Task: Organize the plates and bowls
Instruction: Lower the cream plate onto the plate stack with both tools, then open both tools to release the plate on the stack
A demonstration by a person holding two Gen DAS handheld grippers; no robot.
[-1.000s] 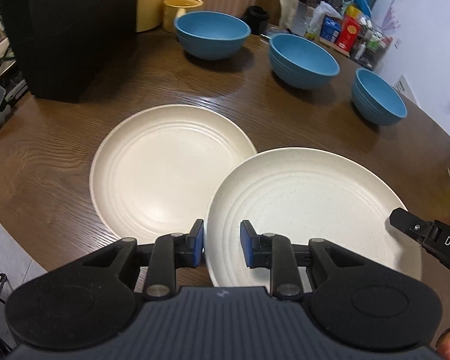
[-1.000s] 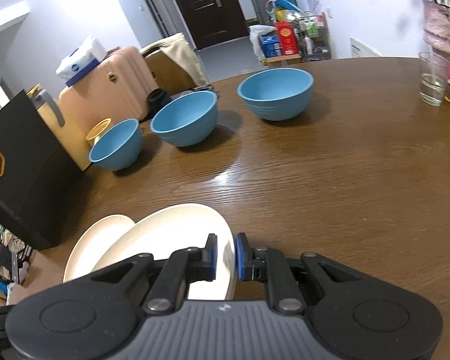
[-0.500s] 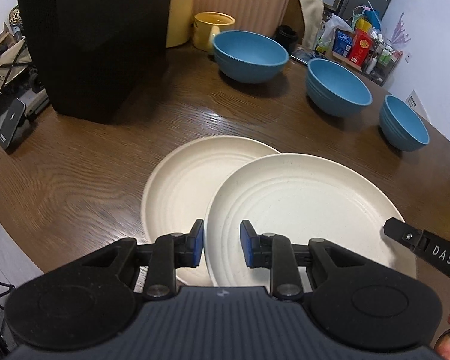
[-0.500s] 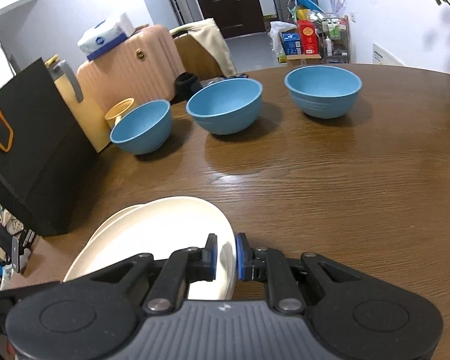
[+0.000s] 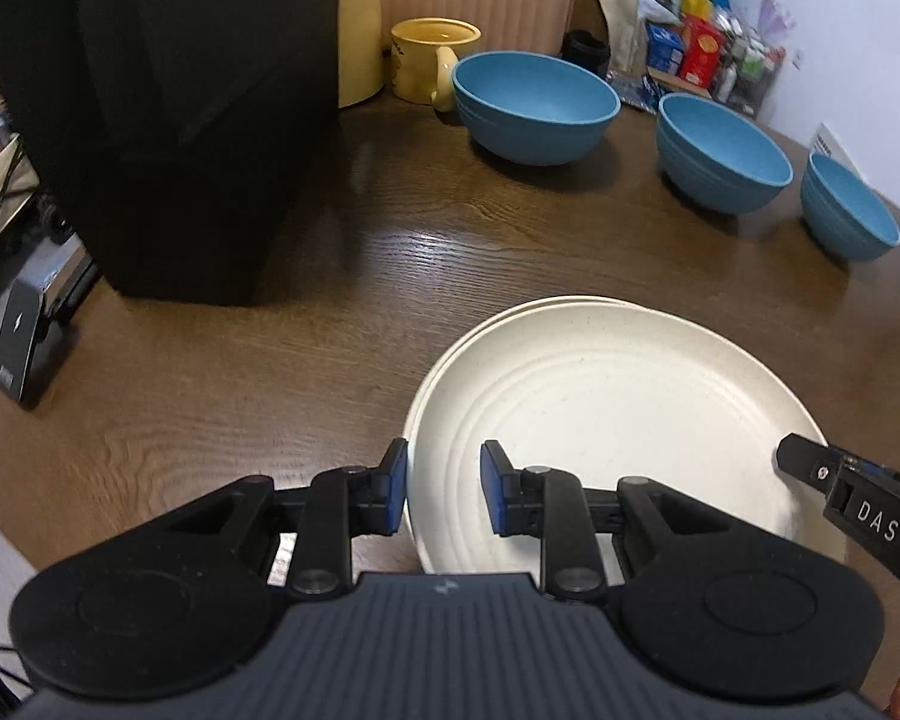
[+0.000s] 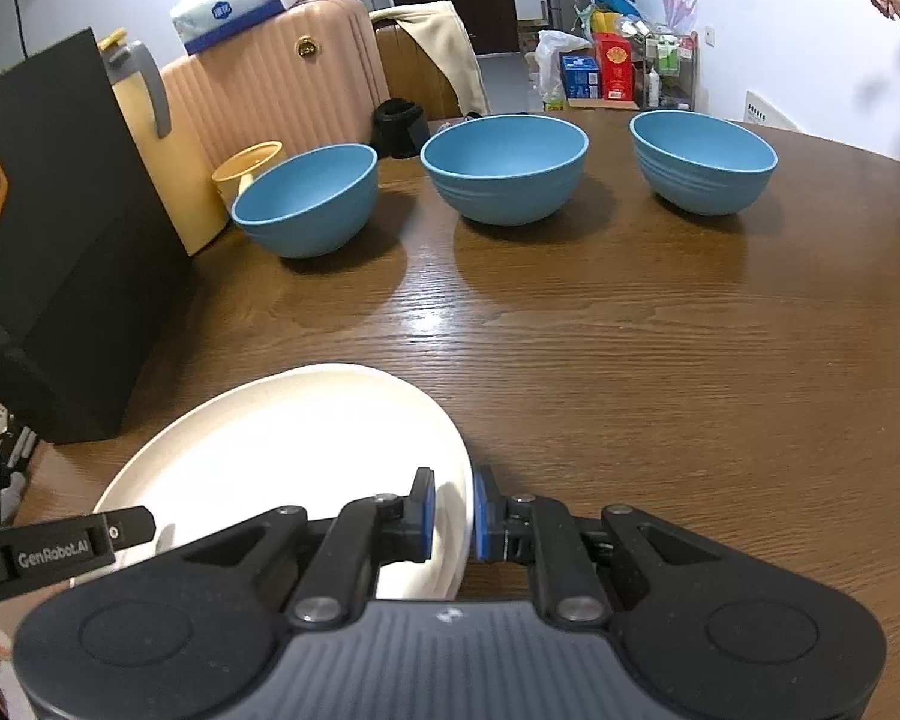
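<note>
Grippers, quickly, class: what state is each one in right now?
Left gripper: shut on the top plate.
Right gripper: shut on the same plate's opposite rim.

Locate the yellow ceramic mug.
The yellow ceramic mug stands at the far table edge in the left wrist view, between the black bag and the leftmost blue bowl.

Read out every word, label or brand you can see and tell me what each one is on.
"DAS": black right gripper finger, text cut off at the frame edge.
"GenRobot.AI": black left gripper finger.
Blue-and-white tissue pack: logo too blurred to read.
Red and blue boxes: print too small.
</note>
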